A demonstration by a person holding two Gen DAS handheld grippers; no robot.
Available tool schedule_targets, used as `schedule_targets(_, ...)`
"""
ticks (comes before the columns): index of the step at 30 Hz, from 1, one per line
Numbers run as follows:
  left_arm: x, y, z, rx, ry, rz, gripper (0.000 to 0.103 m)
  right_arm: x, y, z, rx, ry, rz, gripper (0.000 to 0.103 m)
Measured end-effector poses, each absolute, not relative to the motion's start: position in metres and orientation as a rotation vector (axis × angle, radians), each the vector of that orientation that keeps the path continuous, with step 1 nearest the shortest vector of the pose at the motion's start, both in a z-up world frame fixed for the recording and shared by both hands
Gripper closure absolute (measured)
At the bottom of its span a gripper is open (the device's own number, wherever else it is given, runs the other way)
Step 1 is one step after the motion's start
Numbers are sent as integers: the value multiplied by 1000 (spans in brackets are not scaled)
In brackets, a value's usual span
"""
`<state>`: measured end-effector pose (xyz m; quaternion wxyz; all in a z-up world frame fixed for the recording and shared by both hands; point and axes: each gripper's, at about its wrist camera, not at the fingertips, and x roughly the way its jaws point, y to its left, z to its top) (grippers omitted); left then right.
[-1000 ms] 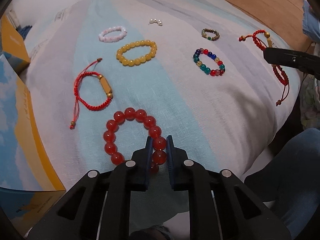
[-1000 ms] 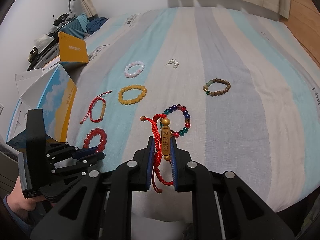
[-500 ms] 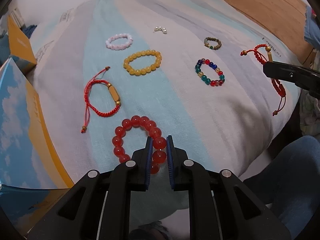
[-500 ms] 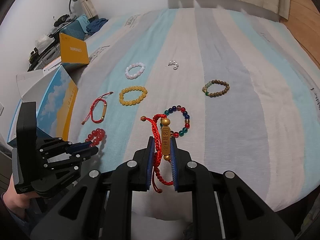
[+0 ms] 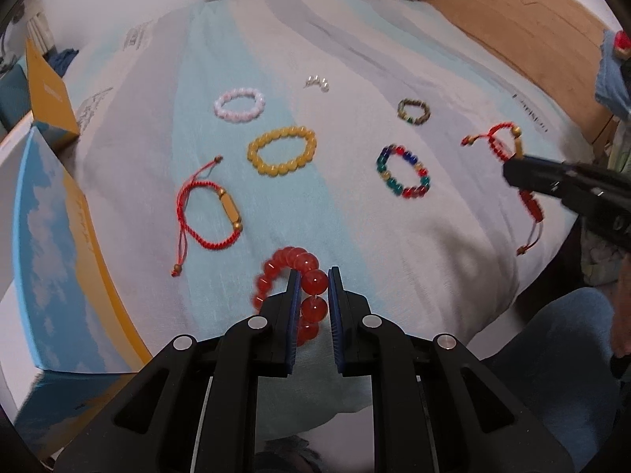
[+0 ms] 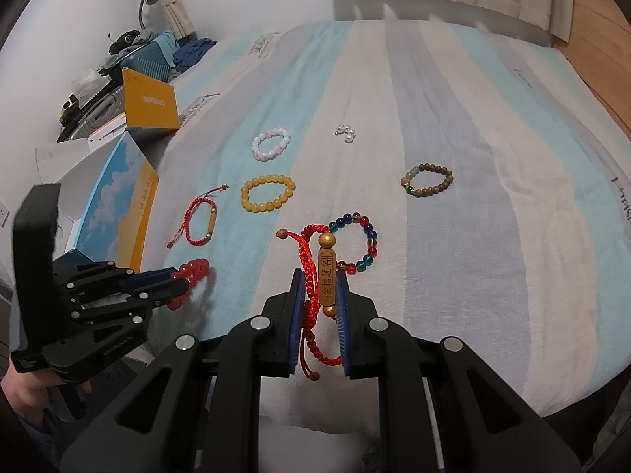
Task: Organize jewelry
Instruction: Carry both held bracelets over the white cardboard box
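Note:
My left gripper [image 5: 312,283] is shut on a red bead bracelet [image 5: 303,276], lifted off the striped bed cover near its front edge; it also shows in the right wrist view [image 6: 193,270]. My right gripper [image 6: 319,287] is shut on a red cord bracelet with a gold tube charm [image 6: 326,276], held above the cover; it shows at the right of the left wrist view [image 5: 501,146]. On the cover lie a second red cord bracelet [image 5: 209,213], a yellow bead bracelet [image 5: 282,149], a pink one [image 5: 238,104], a multicolour one [image 5: 402,177], a brown one [image 5: 413,111] and small pearls [image 5: 317,82].
A blue-and-yellow box [image 5: 51,244] stands at the bed's left edge, with a yellow box [image 5: 47,94] behind it. A wooden headboard [image 5: 524,31] runs along the right. Luggage and clutter [image 6: 118,79] sit at the far left. My knee [image 5: 552,354] is at the front right.
My left gripper has lifted the red bead bracelet off the cover and drawn back, so the bracelet now hangs folded. The right gripper holds its cord bracelet almost still.

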<state>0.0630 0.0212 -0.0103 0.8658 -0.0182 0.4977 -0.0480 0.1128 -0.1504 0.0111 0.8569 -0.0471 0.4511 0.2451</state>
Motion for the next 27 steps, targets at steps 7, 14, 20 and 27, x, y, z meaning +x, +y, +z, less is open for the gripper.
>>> schedule_targets(7,58,23,16,-55,998,-85,90,110,-148,22,-106,932,518,89)
schedule_targets(14,56,28,35,-72,984,-86,90,107,-144,37,-112,911,522,89)
schedule_targets(20,51,37,56,-73,953,-74,90,104,-133,54,-122,887,534,89)
schedule_targets(27,41,58,88,-84,919,-47,90,98,-113,77,-132,860,564,89)
